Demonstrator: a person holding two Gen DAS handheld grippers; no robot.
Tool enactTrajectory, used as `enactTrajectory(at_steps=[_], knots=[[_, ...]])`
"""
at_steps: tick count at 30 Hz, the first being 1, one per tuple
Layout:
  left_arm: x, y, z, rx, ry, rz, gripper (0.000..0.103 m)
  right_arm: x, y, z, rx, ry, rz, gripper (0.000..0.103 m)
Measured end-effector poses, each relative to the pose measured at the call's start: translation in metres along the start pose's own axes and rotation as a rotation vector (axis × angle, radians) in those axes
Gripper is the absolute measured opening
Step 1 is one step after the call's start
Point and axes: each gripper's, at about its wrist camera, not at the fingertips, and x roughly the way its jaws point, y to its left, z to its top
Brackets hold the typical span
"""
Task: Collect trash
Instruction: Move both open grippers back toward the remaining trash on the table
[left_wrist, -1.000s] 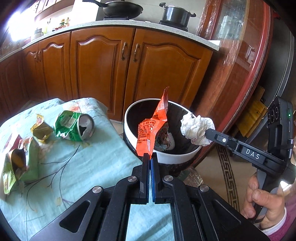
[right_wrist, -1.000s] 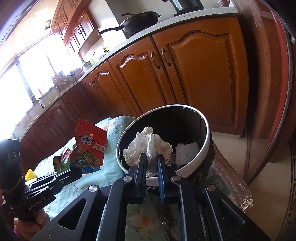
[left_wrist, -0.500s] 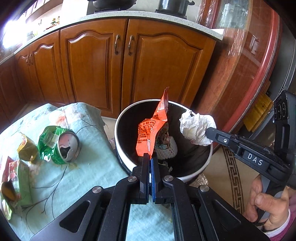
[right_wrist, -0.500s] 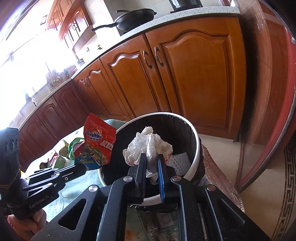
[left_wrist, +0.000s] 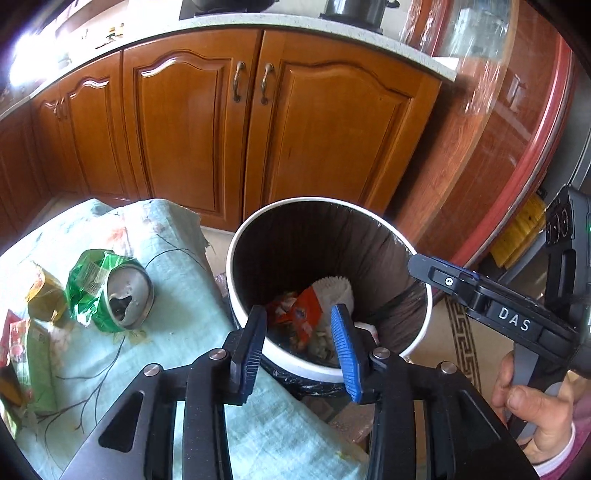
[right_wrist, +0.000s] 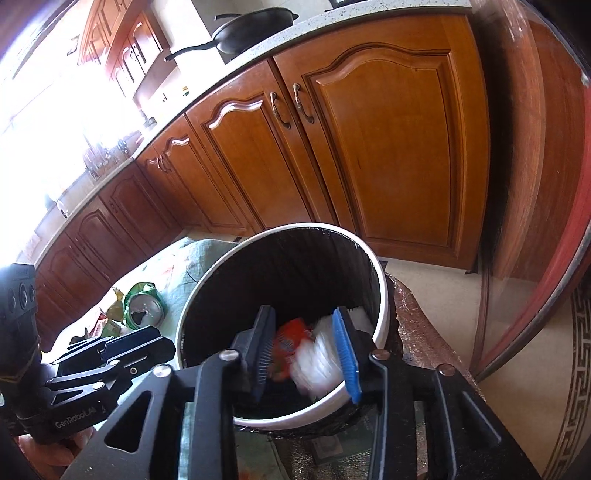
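Left gripper (left_wrist: 299, 325): jaws just opened, nothing between them, above the near rim of the trash bin (left_wrist: 424, 291).
Right gripper (right_wrist: 304, 332): jaws just opened, empty, over the same bin.
Orange wrapper (left_wrist: 301, 314): lying inside the bin.
White tissue (right_wrist: 317, 360): blurred, inside the bin.
Crushed green can (left_wrist: 110, 291): on the cloth-covered table (left_wrist: 177, 332), near the edge by the bin.

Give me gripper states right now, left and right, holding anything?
Left gripper: open, just released, holds nothing; orange wrapper lies in the bin.
Right gripper: open, just released, holds nothing; white paper wad dropping into the bin.
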Motion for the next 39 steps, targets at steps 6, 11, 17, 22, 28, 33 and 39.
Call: enactTrajectory(at_steps=[6,11,17,22,28,33,39], knots=[[-0.027,0.013,-0.031,-0.041,-0.062,0.010,0.062,-0.016,0.008,-0.015,0.024,-0.053,0.034,0.086],[-0.055,0.018,-0.062,-0.051,-0.088,0.054,0.068,-0.021,0.024,-0.030,0.020,-0.054,0.057,0.088],[-0.089,0.038,-0.094,-0.100,-0.099,0.080,0.068,-0.022,0.049,-0.050,0.014,-0.028,0.104,0.088],[-0.113,0.060,-0.114,-0.160,-0.105,0.105,0.068,-0.020,0.074,-0.065,-0.003,0.004,0.143,0.088],[-0.138,0.086,-0.136,-0.229,-0.109,0.137,0.068,-0.015,0.104,-0.081,-0.034,0.034,0.181,0.088],[-0.155,0.104,-0.149,-0.273,-0.113,0.167,0.068,-0.004,0.127,-0.088,-0.053,0.066,0.206,0.088],[-0.173,0.125,-0.164,-0.312,-0.125,0.204,0.068,0.003,0.158,-0.097,-0.086,0.092,0.239,0.088]])
